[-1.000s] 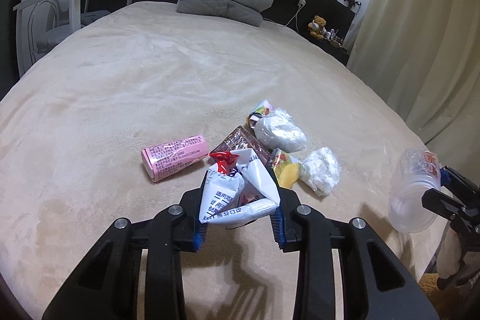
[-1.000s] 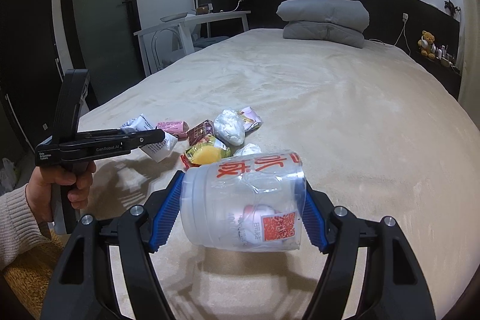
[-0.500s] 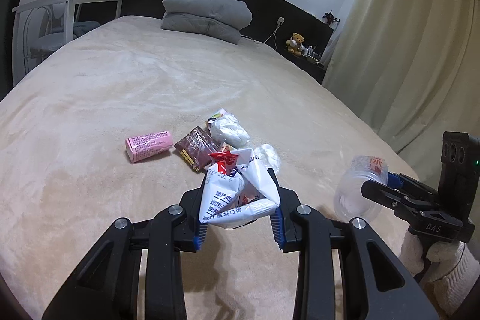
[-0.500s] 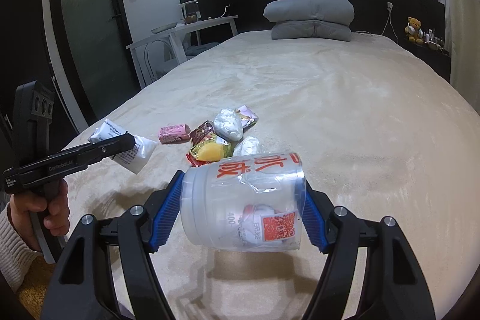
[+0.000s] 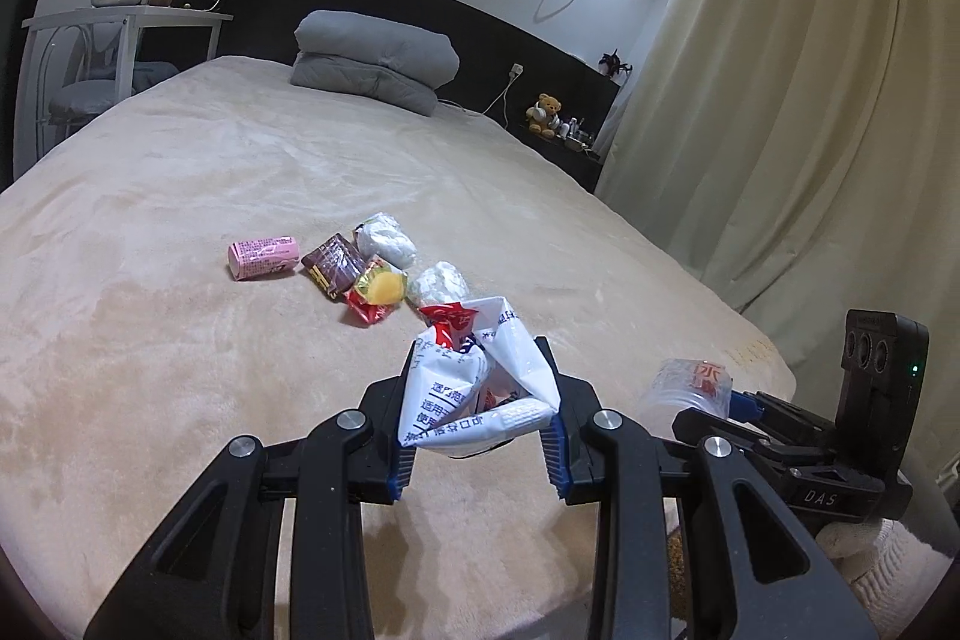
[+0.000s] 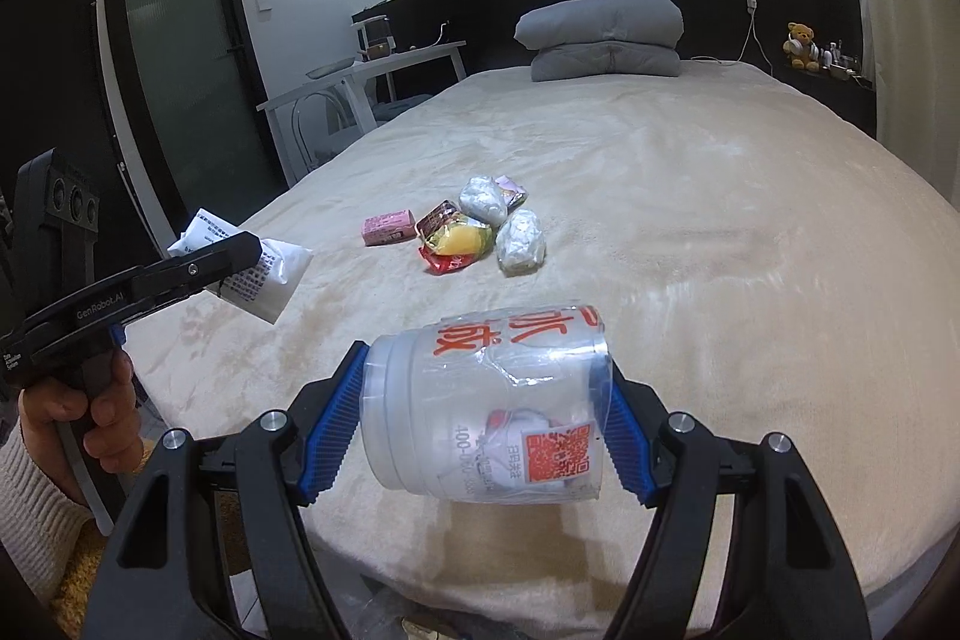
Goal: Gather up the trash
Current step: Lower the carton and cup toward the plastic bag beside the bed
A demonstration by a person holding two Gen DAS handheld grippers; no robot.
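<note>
- My left gripper (image 5: 477,418) still pinches the white wrapper (image 5: 474,382); the trash pile (image 5: 372,268) has slid toward the frame's upper left.
- My right gripper (image 6: 486,418) still clamps the clear cup (image 6: 486,412), low centre; the pile (image 6: 468,226) sits farther off.

A crumpled white wrapper (image 5: 474,388) with printed text hangs pinched above the bed (image 5: 180,340). A clear plastic cup (image 6: 486,412) lies sideways, clamped. Five small pieces of trash (image 6: 462,235) cluster mid-bed.
</note>
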